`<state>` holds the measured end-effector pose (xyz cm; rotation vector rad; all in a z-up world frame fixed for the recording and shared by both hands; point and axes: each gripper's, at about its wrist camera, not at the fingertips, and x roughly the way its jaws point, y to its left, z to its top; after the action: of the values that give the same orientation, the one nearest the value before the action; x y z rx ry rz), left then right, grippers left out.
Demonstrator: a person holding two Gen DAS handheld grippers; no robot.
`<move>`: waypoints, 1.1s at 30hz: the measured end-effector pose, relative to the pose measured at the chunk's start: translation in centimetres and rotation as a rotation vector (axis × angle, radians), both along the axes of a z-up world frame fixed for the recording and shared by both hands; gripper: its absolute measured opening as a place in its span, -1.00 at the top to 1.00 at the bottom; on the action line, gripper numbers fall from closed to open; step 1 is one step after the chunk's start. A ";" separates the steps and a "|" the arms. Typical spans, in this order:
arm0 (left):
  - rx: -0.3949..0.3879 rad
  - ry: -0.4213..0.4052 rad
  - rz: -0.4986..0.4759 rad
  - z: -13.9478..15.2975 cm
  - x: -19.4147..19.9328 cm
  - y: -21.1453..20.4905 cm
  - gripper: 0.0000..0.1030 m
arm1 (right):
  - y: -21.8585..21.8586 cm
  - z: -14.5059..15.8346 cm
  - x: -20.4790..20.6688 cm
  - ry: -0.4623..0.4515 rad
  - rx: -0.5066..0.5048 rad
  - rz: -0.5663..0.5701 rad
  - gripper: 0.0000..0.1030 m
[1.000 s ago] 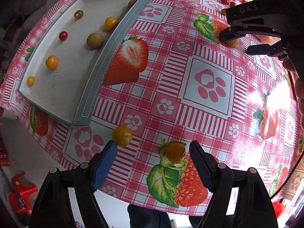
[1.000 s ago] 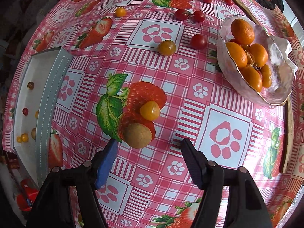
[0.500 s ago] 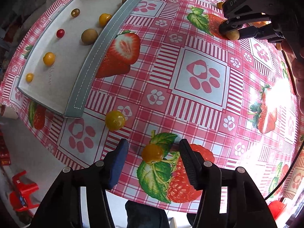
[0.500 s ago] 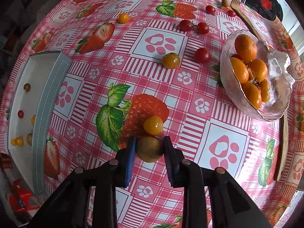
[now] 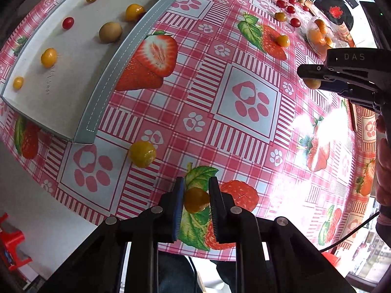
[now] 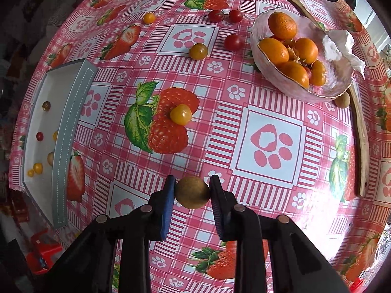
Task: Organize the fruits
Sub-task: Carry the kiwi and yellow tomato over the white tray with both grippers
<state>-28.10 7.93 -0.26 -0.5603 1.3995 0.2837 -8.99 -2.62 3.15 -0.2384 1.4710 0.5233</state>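
- On the strawberry-print tablecloth [image 6: 273, 144], the job is partly done: the grey tray [image 5: 114, 78] at the left already holds a handful of small fruits, among them a brown round fruit [image 5: 110, 32], a red cherry tomato [image 5: 68, 23] and several yellow ones.
- The left gripper [image 5: 195, 201] is clamped on a small orange tomato [image 5: 196, 200], its two pads pressing the sides, low over the near edge of the table.
- The right gripper [image 6: 192, 193] is closed around a brown round fruit [image 6: 192, 192], held clear above the cloth; the left wrist view shows it raised too.
- Both held fruits look bound for the tray, though neither is over it yet.
- Plenty remains loose: a yellow tomato [image 5: 142, 153] just beside the tray's near corner, another yellow tomato [image 6: 180, 114] on the printed raspberry, a yellow-brown one [image 6: 198, 51], and several red tomatoes [image 6: 234, 42] farther back.
- The glass bowl [image 6: 273, 78] at the right holds oranges [image 6: 282, 25], apparently already sorted.
- Judged from this, less than half the scattered fruit is collected.
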 end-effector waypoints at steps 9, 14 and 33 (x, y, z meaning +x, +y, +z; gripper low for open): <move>0.008 -0.021 -0.032 3.3 -0.3 1.6 0.59 | -2.2 0.9 -0.7 0.026 0.007 -0.035 0.39; 0.027 -0.047 -0.038 5.8 0.1 2.0 0.59 | -3.4 1.9 -1.5 0.032 0.005 -0.031 0.39; 0.155 -0.150 -0.082 12.0 3.0 3.2 0.59 | -6.2 7.2 -2.2 -0.015 0.044 -0.088 0.39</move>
<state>-25.13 11.11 11.73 -0.3871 1.2399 0.2758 -11.20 -8.82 10.40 -0.1414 1.4472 0.4813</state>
